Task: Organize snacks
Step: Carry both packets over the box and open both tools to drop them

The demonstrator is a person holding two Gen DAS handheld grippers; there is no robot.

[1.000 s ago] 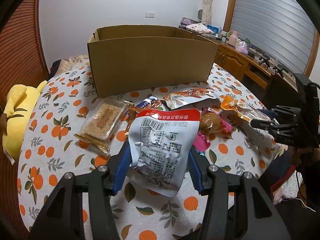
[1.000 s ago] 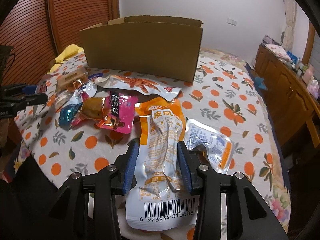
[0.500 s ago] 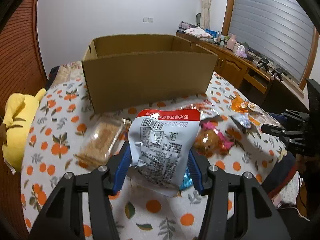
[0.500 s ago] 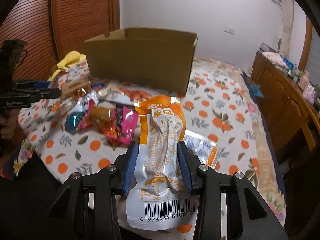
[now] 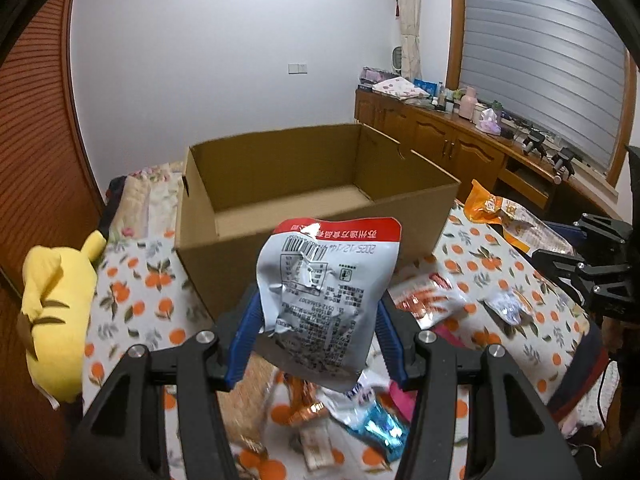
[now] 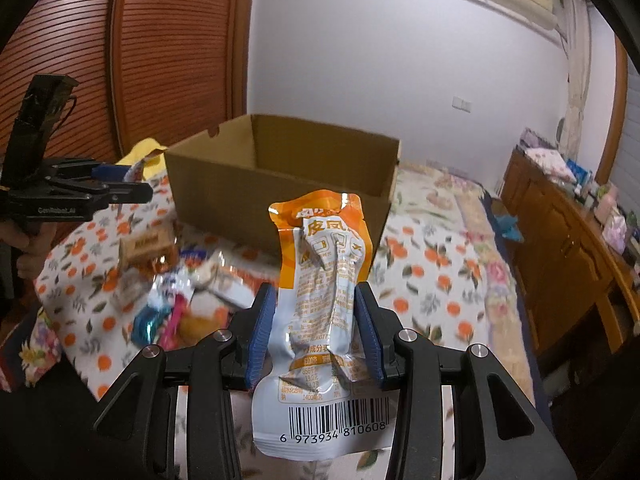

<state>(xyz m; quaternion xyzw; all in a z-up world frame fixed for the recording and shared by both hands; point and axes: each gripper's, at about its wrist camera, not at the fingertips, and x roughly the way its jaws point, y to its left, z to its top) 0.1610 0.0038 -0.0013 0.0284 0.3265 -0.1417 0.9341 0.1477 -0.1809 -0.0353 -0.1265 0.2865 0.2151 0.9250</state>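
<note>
Snacks lie before the open cardboard box [image 5: 320, 184] while the left hand-held gripper [image 5: 316, 332] clamps a silver-and-red packet [image 5: 324, 292] and the right hand-held gripper [image 6: 316, 328] clamps an orange pouch [image 6: 324, 280].

White wall [image 5: 224, 60] standing behind; wooden cabinet [image 5: 452, 148] running along it beneath a shuttered window [image 5: 540, 48]; slatted wooden door [image 6: 168, 48] standing opposite.

Loose snacks [image 6: 168, 300] in front of the cardboard box [image 6: 280, 184] are blurred beyond telling apart; the silver packet [image 5: 324, 300] hides part of the box's front wall and more snacks.
</note>
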